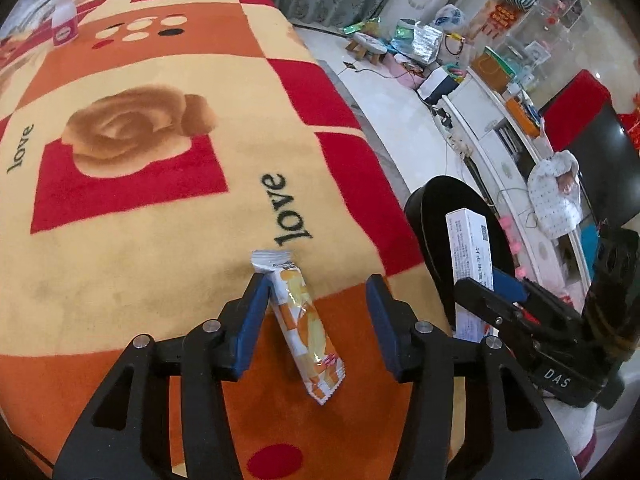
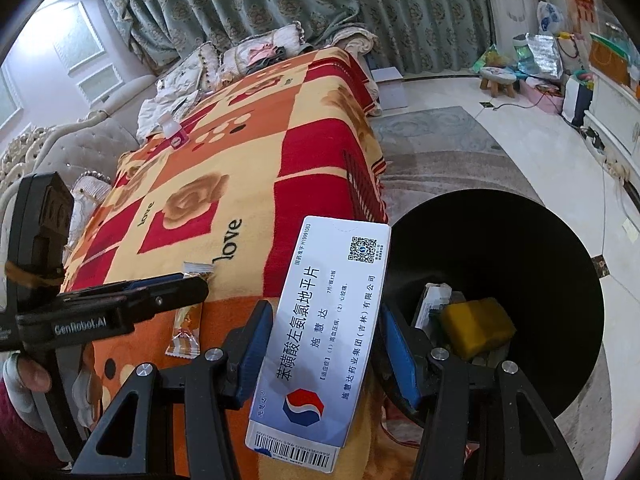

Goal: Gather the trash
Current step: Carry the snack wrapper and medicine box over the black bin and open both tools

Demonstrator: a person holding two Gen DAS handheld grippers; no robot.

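**Medicine box held beside the bin, snack wrapper waiting on the blanket**

Medicine box (image 2: 320,332), white with Chinese print and a barcode, is pinched between the blue pads of the right gripper (image 2: 324,344), at the blanket's edge just beside the black bin (image 2: 540,264). The bin already holds a yellow sponge (image 2: 476,328) and a small carton (image 2: 432,304). An orange-and-white snack wrapper (image 1: 300,320) lies flat on the patterned blanket (image 1: 160,184), farther from the bin than the box. The left gripper (image 1: 316,320) straddles it with fingers spread, one pad (image 1: 252,320) touching or nearly touching its edge. A small white bottle (image 1: 64,20) stands at the blanket's far end, well apart from the bin. Step judged in hand: depositing the box. The next move calls for carrying it over the bin's opening and parting the right fingers; the left should then close across the wrapper's width
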